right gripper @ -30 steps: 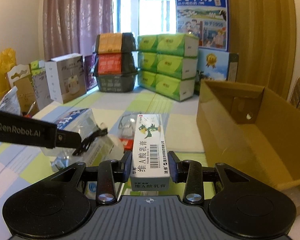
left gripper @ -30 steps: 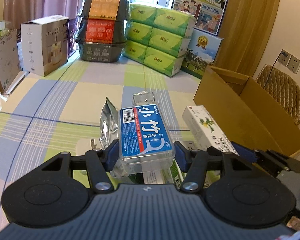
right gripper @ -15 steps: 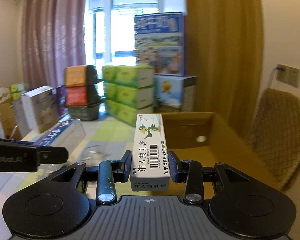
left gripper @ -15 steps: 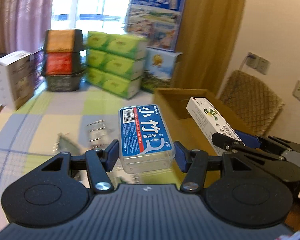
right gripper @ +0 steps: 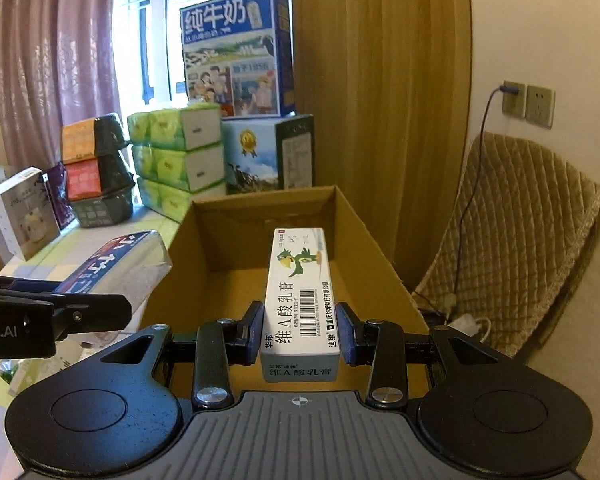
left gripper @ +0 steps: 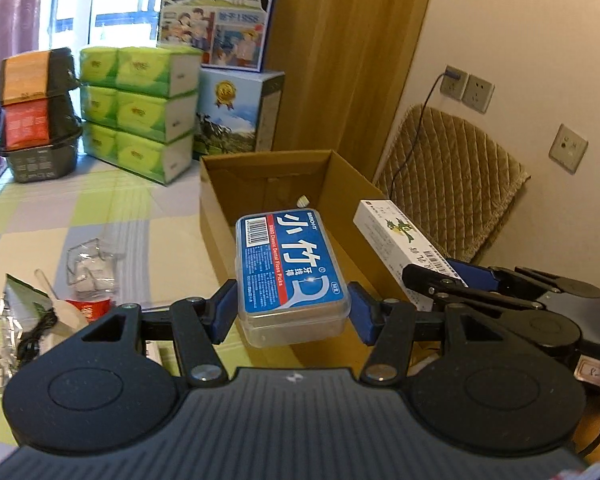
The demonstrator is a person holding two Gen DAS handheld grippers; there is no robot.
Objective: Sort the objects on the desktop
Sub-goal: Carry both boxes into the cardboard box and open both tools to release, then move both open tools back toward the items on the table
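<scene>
Both hand-held grippers are clamped on cargo at the cardboard box point(right gripper: 364, 240) — left hand-held gripper point(left gripper: 292, 312) on floss-pick case point(left gripper: 290, 268), right hand-held gripper point(right gripper: 300, 332) on ointment carton point(right gripper: 300, 300) — neither yet released; clutter point(left gripper: 60, 300) is left on the table point(left gripper: 148, 240).

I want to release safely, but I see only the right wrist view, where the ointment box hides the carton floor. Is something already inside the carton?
Observer: Yes. A small white cap-like thing lies by the far wall of the carton.
Operator: Does the left gripper hold the floss box on both sides?
Observer: Yes. Both jaws of the left gripper press the sides of the floss box.
Operator: What lies on the table beside the carton?
Observer: A clear plastic container, to the carton's left.
</scene>
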